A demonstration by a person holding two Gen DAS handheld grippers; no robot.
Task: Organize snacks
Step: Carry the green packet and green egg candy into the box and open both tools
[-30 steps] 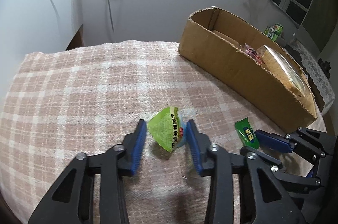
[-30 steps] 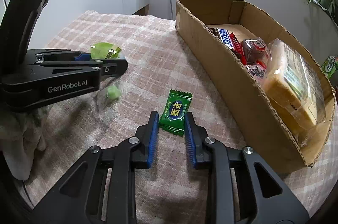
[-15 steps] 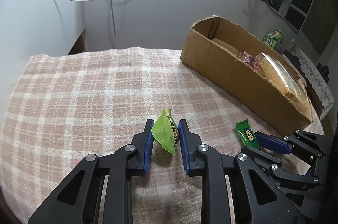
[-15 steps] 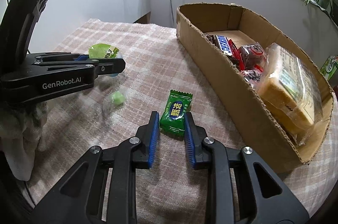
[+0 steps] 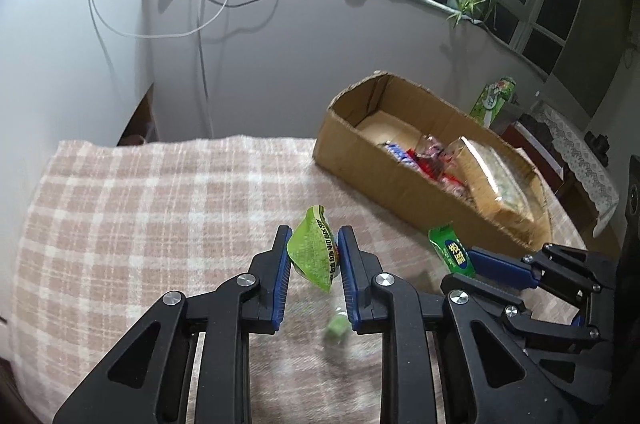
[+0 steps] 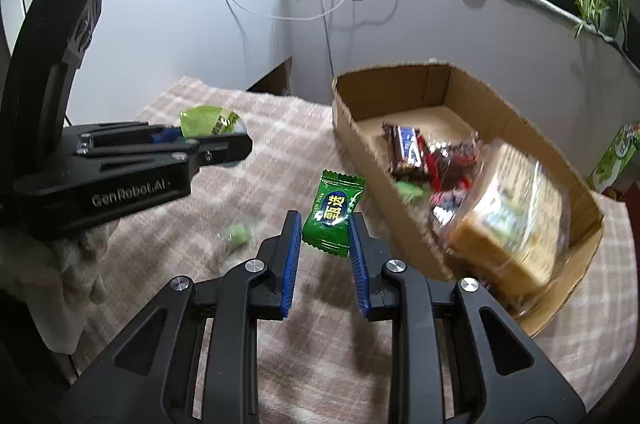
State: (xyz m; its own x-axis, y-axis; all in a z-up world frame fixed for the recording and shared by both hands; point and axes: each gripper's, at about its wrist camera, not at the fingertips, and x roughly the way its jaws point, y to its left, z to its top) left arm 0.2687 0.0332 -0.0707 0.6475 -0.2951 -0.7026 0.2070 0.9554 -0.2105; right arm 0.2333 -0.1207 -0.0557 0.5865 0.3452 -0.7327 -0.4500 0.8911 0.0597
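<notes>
Both snacks are up off the checked cloth (image 5: 132, 207) now — left gripper (image 5: 312, 256) pinching the light-green packet (image 5: 314, 252), right gripper (image 6: 325, 228) clamped on the dark-green candy (image 6: 334, 214) — so next, I'd say, comes the cardboard box (image 6: 404, 183) just beside.

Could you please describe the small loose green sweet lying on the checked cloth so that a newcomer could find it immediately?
Start at the cardboard box of snacks on the checked cloth. In front of it both tongs hold green packets in the air. Beneath them lies the loose sweet: a small pale green lump in clear wrapping, alone on the cloth, with no printed label, unlike the two packets.
</notes>
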